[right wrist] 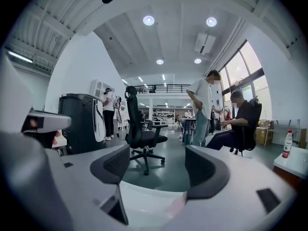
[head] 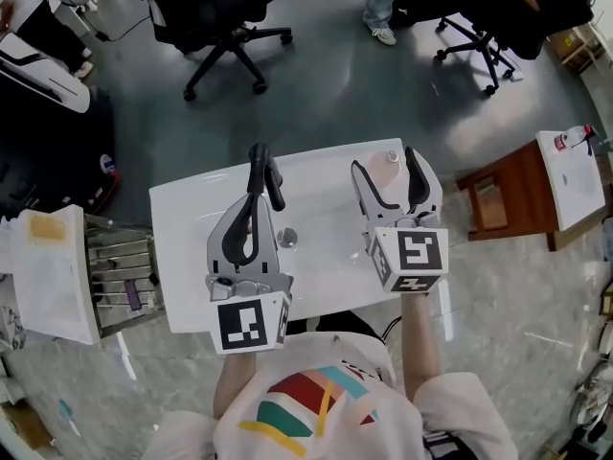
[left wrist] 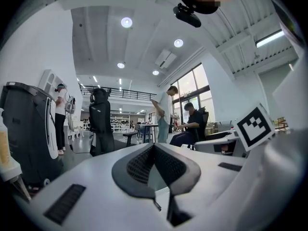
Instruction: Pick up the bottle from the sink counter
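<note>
The white sink counter (head: 187, 257) lies below me, with its drain (head: 285, 238) in the basin. A small pale pink bottle (head: 388, 172) with a white cap stands at the counter's far right edge. My right gripper (head: 386, 161) is open, its two black fingers on either side of the bottle without pressing on it. In the right gripper view only a blurred pink bit of the bottle (right wrist: 177, 207) shows low between the spread jaws of the right gripper (right wrist: 161, 165). My left gripper (head: 263, 166) hovers over the basin, shut and empty. In its own view the left gripper (left wrist: 154, 148) has its pads meeting.
A wire dish rack (head: 120, 271) sits left of the counter. A wooden stand (head: 503, 199) and a white slab (head: 575, 175) with a red-capped bottle (head: 575, 139) stand to the right. Office chairs (head: 225, 17) (head: 479, 36) and a person's legs (head: 383, 8) are beyond.
</note>
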The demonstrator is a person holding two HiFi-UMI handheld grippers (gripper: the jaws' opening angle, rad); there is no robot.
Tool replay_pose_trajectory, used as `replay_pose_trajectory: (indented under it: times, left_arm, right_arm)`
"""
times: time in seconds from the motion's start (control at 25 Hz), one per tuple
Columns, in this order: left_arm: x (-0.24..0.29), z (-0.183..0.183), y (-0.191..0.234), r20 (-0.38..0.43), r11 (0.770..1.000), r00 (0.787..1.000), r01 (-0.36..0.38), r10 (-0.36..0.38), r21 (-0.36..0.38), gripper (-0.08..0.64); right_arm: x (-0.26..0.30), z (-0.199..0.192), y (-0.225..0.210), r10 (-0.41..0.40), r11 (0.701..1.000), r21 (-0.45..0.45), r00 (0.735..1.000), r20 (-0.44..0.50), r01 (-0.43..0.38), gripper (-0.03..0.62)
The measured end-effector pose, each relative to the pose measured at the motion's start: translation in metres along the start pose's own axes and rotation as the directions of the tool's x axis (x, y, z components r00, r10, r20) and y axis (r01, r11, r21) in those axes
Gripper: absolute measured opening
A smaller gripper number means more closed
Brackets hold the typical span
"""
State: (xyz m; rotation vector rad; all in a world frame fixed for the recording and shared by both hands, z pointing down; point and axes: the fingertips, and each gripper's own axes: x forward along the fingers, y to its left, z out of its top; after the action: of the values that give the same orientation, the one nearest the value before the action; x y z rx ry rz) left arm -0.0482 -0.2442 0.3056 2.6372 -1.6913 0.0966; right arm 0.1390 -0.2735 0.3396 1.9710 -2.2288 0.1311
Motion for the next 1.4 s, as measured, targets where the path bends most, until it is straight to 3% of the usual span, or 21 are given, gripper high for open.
replay_pose_trajectory:
  times: [0.36,0.72,1.0,1.4]
  left_arm:
    - [0.016,-0.031,-0.016,-0.073,1.0,0.997,0.016,-0.015,0.017,0.018]
    - [0.027,-0.064,-0.019,-0.15,1.0,0.989,-0.009,0.011,0.016,0.018]
    - [0.033,-0.08,-0.025,-0.188,1.0,0.982,-0.018,0.018,0.002,0.018]
    - [0.036,-0.091,-0.023,-0.212,1.0,0.977,-0.029,0.027,-0.006,0.018]
  right_arm:
    - [0.04,-0.08,-0.059,-0.073,0.996,0.033,0.988,-0.135,0.078,0.356]
    - [0.074,-0.158,-0.084,-0.054,0.995,0.061,0.952,-0.302,0.076,0.365]
    - [0.088,-0.191,-0.091,-0.037,0.994,0.084,0.927,-0.373,0.073,0.382]
    - [0.095,-0.232,-0.09,0.009,0.99,0.125,0.867,-0.498,0.061,0.383]
